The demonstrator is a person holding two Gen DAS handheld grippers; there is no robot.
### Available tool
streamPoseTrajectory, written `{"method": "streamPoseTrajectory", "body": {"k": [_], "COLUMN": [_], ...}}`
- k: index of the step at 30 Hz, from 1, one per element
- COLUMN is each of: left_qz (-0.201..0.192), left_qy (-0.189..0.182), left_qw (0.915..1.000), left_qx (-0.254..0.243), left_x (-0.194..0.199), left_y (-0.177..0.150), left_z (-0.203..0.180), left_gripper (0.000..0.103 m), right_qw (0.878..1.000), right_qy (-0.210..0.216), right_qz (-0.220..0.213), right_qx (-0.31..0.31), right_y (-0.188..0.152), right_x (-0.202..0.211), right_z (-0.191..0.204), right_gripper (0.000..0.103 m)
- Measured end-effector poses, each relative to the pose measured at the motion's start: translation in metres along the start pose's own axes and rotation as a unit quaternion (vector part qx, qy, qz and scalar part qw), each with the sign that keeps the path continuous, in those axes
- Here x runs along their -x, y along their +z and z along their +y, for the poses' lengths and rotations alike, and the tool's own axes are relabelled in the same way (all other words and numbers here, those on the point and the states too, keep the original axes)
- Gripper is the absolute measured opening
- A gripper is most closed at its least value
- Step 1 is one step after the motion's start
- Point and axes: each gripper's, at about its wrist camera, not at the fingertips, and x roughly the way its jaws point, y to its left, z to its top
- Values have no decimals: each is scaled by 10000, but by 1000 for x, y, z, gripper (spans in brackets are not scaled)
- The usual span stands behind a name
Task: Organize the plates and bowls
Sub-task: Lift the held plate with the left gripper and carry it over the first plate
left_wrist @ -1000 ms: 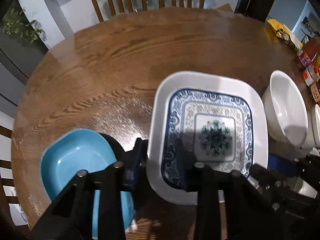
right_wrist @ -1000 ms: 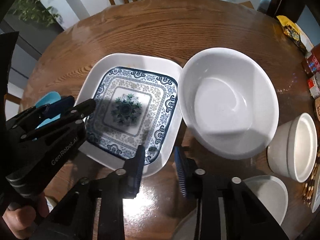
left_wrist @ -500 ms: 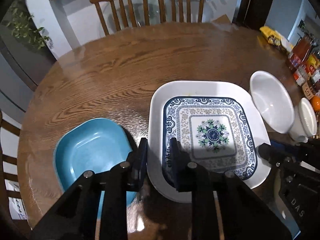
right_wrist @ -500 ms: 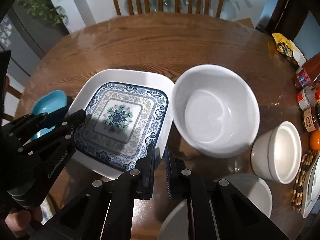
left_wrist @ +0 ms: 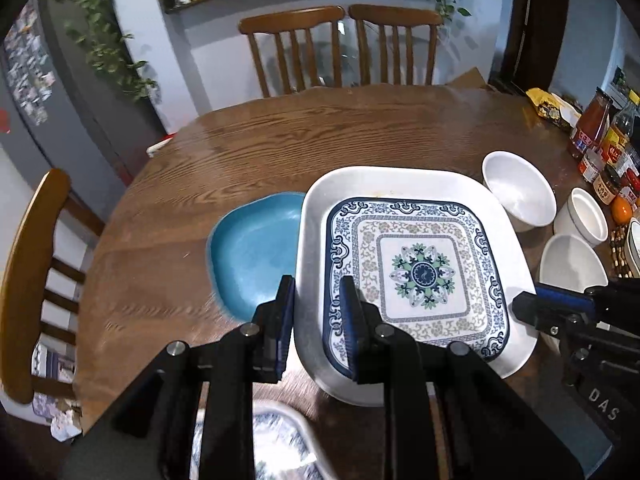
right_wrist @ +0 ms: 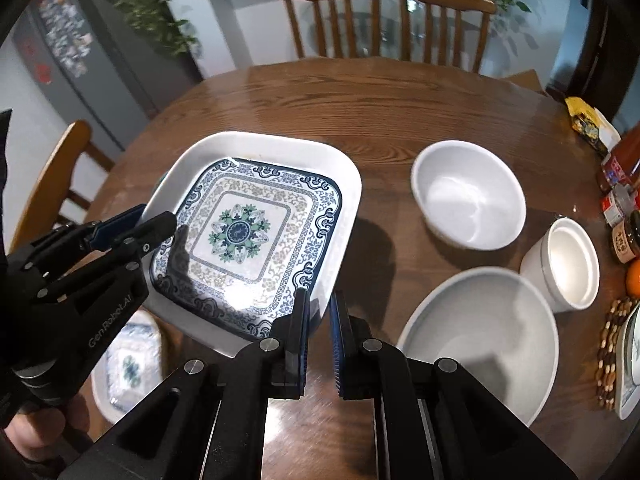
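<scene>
Large square white plate with blue floral pattern (left_wrist: 416,276) is off the round wooden tabletop (left_wrist: 320,136), carried level between both tools. Left tool (left_wrist: 316,320) is clenched on the plate's near-left rim, one pad outside the edge, one on the patterned face. Right tool (right_wrist: 319,332) is clenched on the near-right corner, rim pinched between the pads; from the left wrist view it shows at the plate's right edge. Teal rounded dish (left_wrist: 252,256) sits on the tabletop just left of and partly under the plate. Likely target: smaller blue-patterned plate (right_wrist: 128,364), blurred, below and nearer the person than the held plate, on the left tool's side. So the coming move probably runs back toward the person. White bowls (right_wrist: 468,196) sit well apart, right.
</scene>
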Motion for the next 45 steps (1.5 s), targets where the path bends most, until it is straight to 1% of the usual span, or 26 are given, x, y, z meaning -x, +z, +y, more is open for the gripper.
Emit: {"method": "streamPoseTrajectory", "body": {"k": [7,10,19,22,27,32,39,45], "left_qz": [-6,44,233,344,599,802,925,940], "left_qy": [309,430,875,987,1050,1059,1056,1052], "left_qw": [9987,9968,9869,9838,9794,9767,9758,9764], "left_qx": [415,675,1337,1453,1615,1684,1674,1632], "left_x": [28,34,50,49,40,30,22,19], "left_y": [-36,-49,-98,-112,-135,-151,-157,-158], "left_z": [26,38,73,79,90,97,100,100], "left_gripper": [20,20,20,20,20,20,20,20], "right_qw": [9986,9968,9875,9843,9804,9780,9771,9773], "right_qy": [319,464,823,925,1036,1054,999,985], "right_qz": [-16,20,229,312,482,627,788,854], "right_qx": [428,650,1323,1471,1607,1686,1707,1668], "right_y": [-15,-22,-51,-61,-75,-86,-93,-94], "right_x": [9,10,5,1,-11,-20,-33,-38], "right_z": [29,43,95,108,124,132,136,136], "right_gripper": [12,12,12,12,12,12,12,12]}}
